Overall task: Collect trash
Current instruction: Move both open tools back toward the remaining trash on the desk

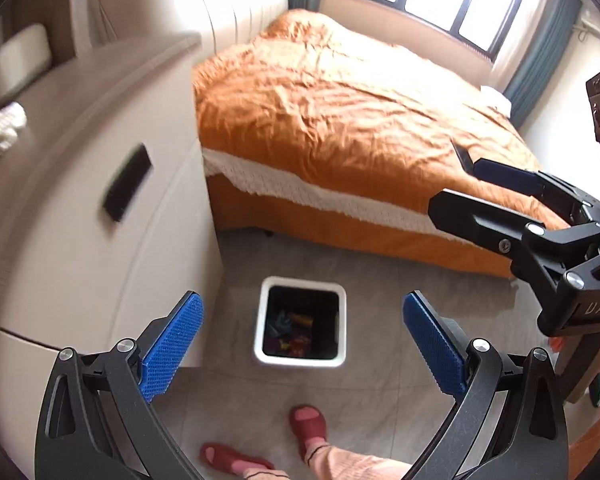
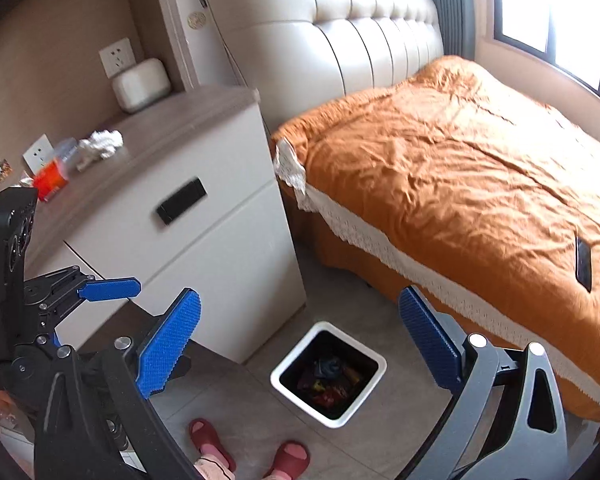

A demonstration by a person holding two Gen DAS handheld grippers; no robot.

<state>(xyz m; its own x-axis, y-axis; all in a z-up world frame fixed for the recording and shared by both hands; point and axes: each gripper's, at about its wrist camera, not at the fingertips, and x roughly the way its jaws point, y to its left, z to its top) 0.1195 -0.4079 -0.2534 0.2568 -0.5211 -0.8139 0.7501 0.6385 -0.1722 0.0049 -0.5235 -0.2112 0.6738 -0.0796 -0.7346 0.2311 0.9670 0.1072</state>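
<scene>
Left gripper [image 1: 302, 322]: we hold it above the floor with its blue pads spread wide apart and nothing between them; in the right wrist view it sits at 9 o'clock.
Right gripper [image 2: 300, 322]: we hold it just as wide, also empty; in the left wrist view it reaches in from 3 o'clock.
Trash bin [image 2: 284, 364]: a white-rimmed square bin on the grey tile floor, between the nightstand and the bed, at 6 o'clock in both views; colourful wrappers [image 2: 328, 382] lie in its bottom.
Crumpled tissue [image 2: 100, 148]: on the nightstand [image 2: 204, 216] top, at 10 o'clock in the right wrist view.
Red packet [image 2: 50, 180]: on the same top, just left of the tissue, beside a clear plastic piece we cannot identify.
White case [image 2: 142, 84]: at the back of the nightstand, below a wall socket.
Bed [image 2: 460, 160]: orange cover, at 2 o'clock, with a dark phone [image 2: 583, 263] lying near its edge.
Our feet: red slippers [image 2: 288, 456] at 6 o'clock.
</scene>
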